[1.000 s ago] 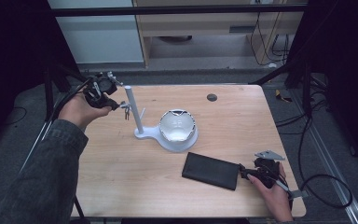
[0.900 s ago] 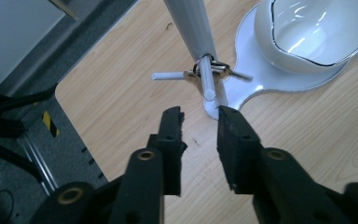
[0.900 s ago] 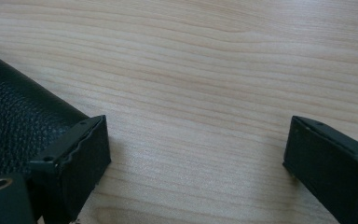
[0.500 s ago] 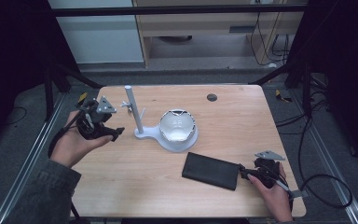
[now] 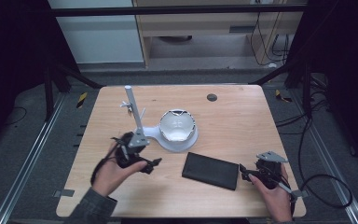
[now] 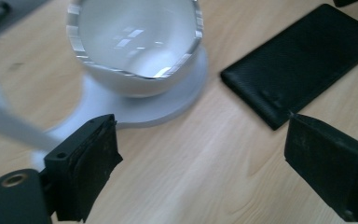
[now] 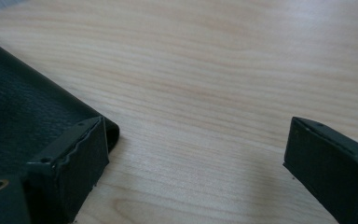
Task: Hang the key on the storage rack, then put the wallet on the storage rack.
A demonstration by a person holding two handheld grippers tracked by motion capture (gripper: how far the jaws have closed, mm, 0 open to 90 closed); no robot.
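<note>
the left gripper (image 5: 153, 164) is held wide, its jaws just opened on nothing, near the white stand (image 5: 168, 140). the right gripper (image 5: 245, 171) is held wide beside the black case (image 5: 210, 171).

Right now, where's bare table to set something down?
Free: the right half of the table, from the dark disc down to the right gripper; also the left strip beside the stand's post, and the front edge below the black case. Crowded: the middle, where the left gripper, white bowl and case sit close.
</note>
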